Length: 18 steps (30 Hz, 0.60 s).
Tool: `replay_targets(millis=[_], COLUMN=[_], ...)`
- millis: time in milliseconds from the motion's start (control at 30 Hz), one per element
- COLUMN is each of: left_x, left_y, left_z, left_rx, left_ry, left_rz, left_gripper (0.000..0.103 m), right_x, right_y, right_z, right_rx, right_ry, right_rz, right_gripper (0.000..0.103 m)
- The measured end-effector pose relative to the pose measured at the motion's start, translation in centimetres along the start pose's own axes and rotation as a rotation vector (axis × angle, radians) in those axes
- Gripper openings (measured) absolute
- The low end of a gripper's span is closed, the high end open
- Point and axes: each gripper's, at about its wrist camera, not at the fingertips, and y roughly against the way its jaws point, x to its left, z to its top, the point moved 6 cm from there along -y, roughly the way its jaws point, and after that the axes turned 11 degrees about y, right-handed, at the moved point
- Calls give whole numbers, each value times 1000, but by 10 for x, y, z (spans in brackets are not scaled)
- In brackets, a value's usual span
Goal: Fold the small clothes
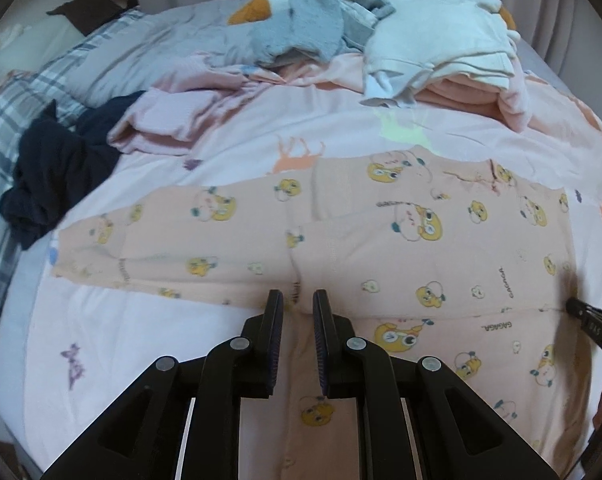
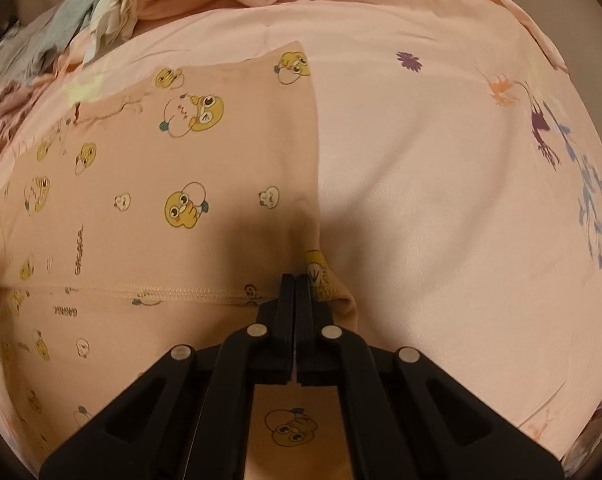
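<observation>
A small peach garment printed with yellow cartoon ducks lies spread flat on the pink bedsheet, one sleeve stretched out to the left. My left gripper is open, its jaws apart just above the garment's near folded edge, holding nothing. My right gripper is shut on the garment's right edge, where the cloth bunches up at the fingertips. The garment fills the left half of the right wrist view. The right gripper's tip also shows at the right edge of the left wrist view.
A pile of folded white and pink clothes and a stuffed goose lie at the back of the bed. A dark navy garment and a crumpled pink one lie at the left. A plaid blanket covers the far left.
</observation>
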Motion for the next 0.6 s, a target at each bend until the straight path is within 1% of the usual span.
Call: replay_targets(millis=[67,100,133,200,267,333,367,467,600], left_x=[5,8,10,14,19,25,28,42,67], left_y=[7,10,12,17,24,27,28,31,38], left_z=[2,2,2,3,6,8,10,15,24], left_rx=[-11,-11,-9,-12,-29,-37,-40,-45,-83], left_ry=[16,28,39,60,77,97,105,132,161], left_rz=[26,28,30,35,24,18,19,35,108], left_gripper=[14,15,20,25,29,36,37,38,38], right_x=[-2,-2,-2,-1,2,0,0,-3,-3], right_y=[-1,-1,-1,-1,-1,1,0,0,4], right_z=[-3,-3,-3,-3,-1,-3,-2,-1,-7], right_rx=[-12,-16,-20,-23,-20,-18,-18,-19,-27], right_ry=[-21,-25,-28,-25,-18,-11,-9,-21,-56], right_rz=[15,19,21,19,9,-3,-7,-4,11], right_gripper=[0,0,0,0,0,0,0,0,0])
